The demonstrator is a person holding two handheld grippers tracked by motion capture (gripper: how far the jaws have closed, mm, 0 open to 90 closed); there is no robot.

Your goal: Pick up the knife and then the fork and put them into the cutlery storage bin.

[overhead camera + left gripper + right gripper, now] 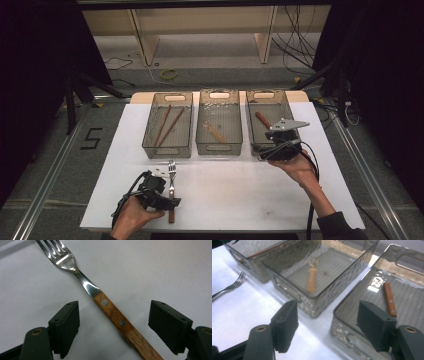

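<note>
Left gripper (113, 325): fingers (65, 325) spread wide, straddling the wooden handle of the fork (110, 308) without contact. The fork lies flat on the white table (240, 185), tines toward the bins. Right gripper (328, 327): fingers (375, 327) wide apart, holding nothing, poised at the near rim of the right bin (251, 127), beside the middle bin (219, 146).

Lab recording bay, black curtains (30, 75), floor rails (47, 175), loose cables (295, 45), taped number (91, 138)
</note>
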